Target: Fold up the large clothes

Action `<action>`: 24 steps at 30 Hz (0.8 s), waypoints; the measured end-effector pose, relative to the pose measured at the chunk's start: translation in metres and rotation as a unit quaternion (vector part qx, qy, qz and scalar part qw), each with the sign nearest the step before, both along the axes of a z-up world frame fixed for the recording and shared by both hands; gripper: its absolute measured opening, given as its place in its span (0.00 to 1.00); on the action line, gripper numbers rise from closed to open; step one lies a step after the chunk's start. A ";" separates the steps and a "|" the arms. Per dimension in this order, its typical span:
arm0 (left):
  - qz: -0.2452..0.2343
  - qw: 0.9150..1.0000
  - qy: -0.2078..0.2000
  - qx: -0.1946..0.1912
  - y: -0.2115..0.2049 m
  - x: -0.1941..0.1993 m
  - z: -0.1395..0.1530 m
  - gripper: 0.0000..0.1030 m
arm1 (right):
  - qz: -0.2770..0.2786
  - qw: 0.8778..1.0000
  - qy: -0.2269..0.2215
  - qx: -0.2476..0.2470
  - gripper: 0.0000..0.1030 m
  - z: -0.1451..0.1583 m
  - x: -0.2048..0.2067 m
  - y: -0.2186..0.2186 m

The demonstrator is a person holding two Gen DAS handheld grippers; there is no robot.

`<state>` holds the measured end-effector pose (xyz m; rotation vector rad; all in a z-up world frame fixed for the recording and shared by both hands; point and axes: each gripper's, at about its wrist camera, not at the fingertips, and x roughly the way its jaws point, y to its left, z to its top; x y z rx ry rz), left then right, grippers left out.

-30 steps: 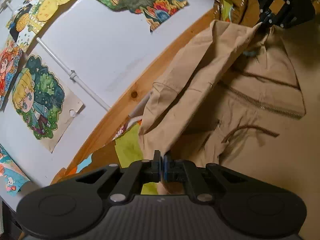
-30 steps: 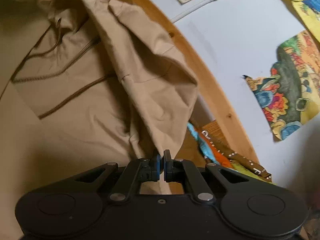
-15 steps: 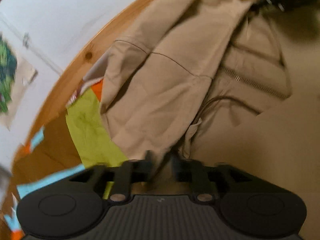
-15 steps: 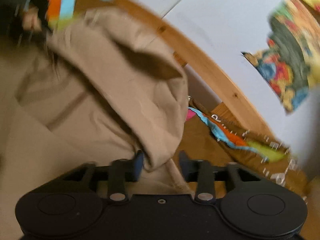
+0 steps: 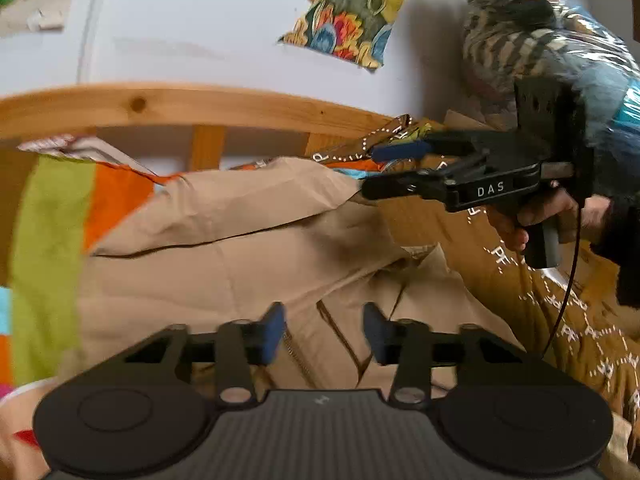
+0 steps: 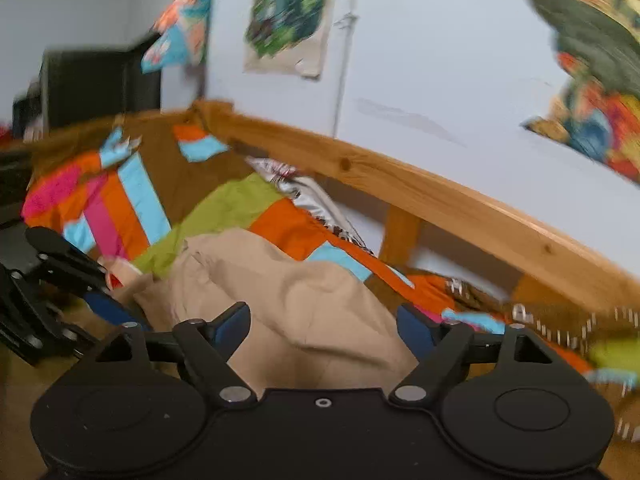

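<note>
A tan jacket [image 5: 240, 264] with a zipper [image 5: 296, 356] and brown drawstring lies on the bed, one part folded over on top. My left gripper [image 5: 324, 332] hovers open just above it with nothing between its blue pads. My right gripper [image 5: 376, 172] is held by a hand at the jacket's far right corner, jaws apart, touching or almost touching the cloth edge. In the right wrist view the right gripper [image 6: 324, 320] stands open over the tan jacket [image 6: 304, 300], and the left gripper [image 6: 108, 292] shows at the left edge.
A wooden bed rail [image 5: 160, 108] runs along the white wall behind the jacket. A striped blanket [image 5: 52, 240] in green, orange and blue lies at the left, brown patterned bedding [image 5: 560, 300] at the right. A plastic-wrapped bundle [image 5: 540, 40] stands at the back right.
Both grippers were shut on the jacket's lifted edge one second ago; they have opened and let go. The folded part now lies down on the jacket, and both cameras have swung toward the wall.
</note>
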<state>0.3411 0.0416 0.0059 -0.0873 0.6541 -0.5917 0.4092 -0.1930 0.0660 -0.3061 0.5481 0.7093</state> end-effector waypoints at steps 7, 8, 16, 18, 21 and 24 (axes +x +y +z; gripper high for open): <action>0.035 0.996 0.082 -0.016 -0.009 0.043 -0.048 0.16 | 0.033 0.987 -0.058 -0.147 0.68 -0.030 -0.001 0.044; 0.044 0.994 0.093 -0.029 -0.007 0.049 -0.052 0.15 | 0.023 0.988 -0.054 -0.139 0.62 -0.031 0.002 0.046; 0.101 0.985 0.135 -0.027 -0.014 0.072 -0.076 0.02 | -0.013 0.992 -0.121 -0.019 0.06 -0.010 -0.041 0.025; 0.119 0.985 0.117 -0.040 -0.014 0.071 -0.081 0.02 | -0.015 0.989 -0.144 -0.015 0.06 -0.015 -0.080 0.013; 0.147 0.982 0.091 -0.082 -0.008 0.053 -0.087 0.02 | -0.003 0.987 -0.152 -0.053 0.06 -0.038 -0.127 0.001; 0.165 0.976 0.093 -0.110 0.000 0.025 -0.089 0.02 | 0.018 0.985 -0.155 -0.078 0.06 -0.056 -0.168 -0.005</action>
